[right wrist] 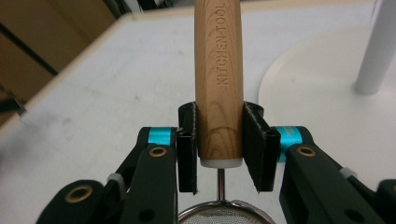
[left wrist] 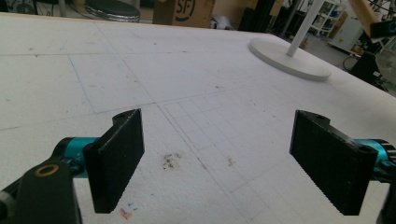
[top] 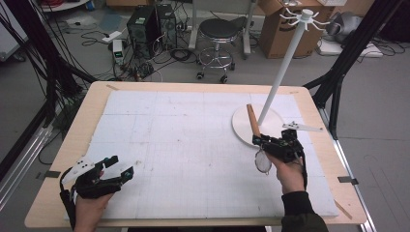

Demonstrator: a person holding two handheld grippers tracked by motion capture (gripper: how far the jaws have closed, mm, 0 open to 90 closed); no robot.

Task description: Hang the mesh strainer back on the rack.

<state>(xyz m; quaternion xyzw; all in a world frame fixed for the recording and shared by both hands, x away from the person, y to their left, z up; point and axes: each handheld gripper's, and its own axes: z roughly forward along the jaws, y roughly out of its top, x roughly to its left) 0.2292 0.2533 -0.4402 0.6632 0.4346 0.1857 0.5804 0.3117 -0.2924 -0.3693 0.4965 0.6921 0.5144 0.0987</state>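
A small mesh strainer with a wooden handle (top: 252, 121) stamped "KITCHEN TOOL" (right wrist: 218, 79) is held above the white mat. My right gripper (top: 261, 142) is shut on the handle's lower end, pads (right wrist: 187, 149) pressing both sides. The handle points up and away; the mesh bowl (top: 263, 162) hangs toward the person, and its rim (right wrist: 224, 212) shows below the jaws. Just beyond stands a white hook stand (top: 287, 60) on a round base (top: 241, 128). My left gripper (top: 118, 166) rests low at the near left of the table, open, its pads (left wrist: 114, 156) wide apart with nothing between them.
The white gridded mat (top: 193, 140) covers most of the wooden table (top: 72, 150). In the left gripper view the stand's base (left wrist: 289, 60) lies far off at the right. Behind the table are a stool (top: 217, 34), cardboard boxes, computer cases and floor cables.
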